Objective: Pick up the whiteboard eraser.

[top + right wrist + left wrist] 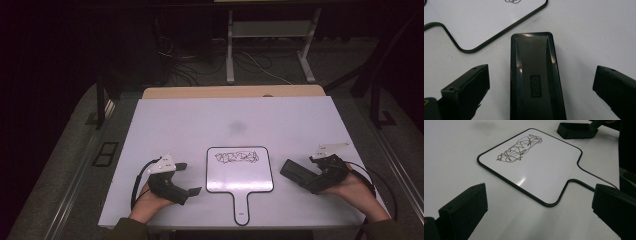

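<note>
Both grippers released; right gripper (541,92) straddles "deli" eraser (535,80) beside scribbled whiteboard (240,172)

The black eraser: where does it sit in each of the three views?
High view: black eraser lies right of centre, beside the right gripper.
Left gripper view: top right, beyond the paddle whiteboard.
Right gripper view: bottom centre, between the open jaws.
Shared landmark: the whiteboard's black-rimmed edge next to the eraser.

two black two-jaw grippers, left gripper (187,179) and right gripper (300,172), each with grey three-cornered plate, black trailing cable, olive sleeves
</note>
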Demonstrator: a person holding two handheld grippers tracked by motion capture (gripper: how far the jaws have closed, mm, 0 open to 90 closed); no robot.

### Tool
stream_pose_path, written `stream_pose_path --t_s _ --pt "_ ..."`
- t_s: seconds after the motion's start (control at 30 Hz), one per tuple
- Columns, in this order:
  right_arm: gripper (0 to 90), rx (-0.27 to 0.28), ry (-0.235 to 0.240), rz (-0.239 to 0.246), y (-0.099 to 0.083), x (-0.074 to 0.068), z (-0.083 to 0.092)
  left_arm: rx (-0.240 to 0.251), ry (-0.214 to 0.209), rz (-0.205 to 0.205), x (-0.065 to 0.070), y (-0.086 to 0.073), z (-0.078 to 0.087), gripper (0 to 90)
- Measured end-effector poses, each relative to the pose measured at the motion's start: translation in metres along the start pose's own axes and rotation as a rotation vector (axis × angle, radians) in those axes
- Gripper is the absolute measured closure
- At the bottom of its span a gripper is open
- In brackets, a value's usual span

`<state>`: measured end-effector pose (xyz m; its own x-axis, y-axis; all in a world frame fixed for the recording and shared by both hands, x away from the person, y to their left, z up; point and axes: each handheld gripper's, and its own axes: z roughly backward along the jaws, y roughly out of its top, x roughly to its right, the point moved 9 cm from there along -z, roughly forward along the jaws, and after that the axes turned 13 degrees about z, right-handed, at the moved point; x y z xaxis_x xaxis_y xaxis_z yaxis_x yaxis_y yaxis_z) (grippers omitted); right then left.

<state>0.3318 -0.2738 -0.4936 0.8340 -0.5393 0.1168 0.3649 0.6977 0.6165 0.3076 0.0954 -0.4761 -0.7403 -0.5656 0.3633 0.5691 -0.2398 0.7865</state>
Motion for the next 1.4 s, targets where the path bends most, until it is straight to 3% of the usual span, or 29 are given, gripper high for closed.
stream_pose_path --t_s 0.1,0.4,0.43,0.67,0.8,1.4 --pt "4.4 -0.008 0.006 -0.001 -0.001 -0.001 0.000 -0.001 0.000 0.002 0.000 0.000 0.000 0.0" --pt "6.1 -0.044 0.002 0.007 -0.006 -0.001 -0.006 -0.003 -0.001 0.002 -0.001 0.000 0.000 0.0" --pt "15.2 -0.044 0.007 0.015 -0.006 -0.001 -0.006 -0.003 -0.001 0.001 -0.001 0.000 0.000 0.0" --pt "15.5 -0.048 0.007 0.012 -0.006 -0.002 -0.007 -0.003 0.000 0.001 -0.001 0.000 0.000 0.0" --pt "23.2 -0.055 0.020 0.023 -0.008 -0.003 -0.009 -0.006 0.000 0.000 -0.001 -0.001 0.000 0.0" --pt "33.9 -0.080 0.054 0.033 -0.011 -0.006 -0.014 -0.007 0.000 0.001 -0.001 -0.001 0.000 0.0"
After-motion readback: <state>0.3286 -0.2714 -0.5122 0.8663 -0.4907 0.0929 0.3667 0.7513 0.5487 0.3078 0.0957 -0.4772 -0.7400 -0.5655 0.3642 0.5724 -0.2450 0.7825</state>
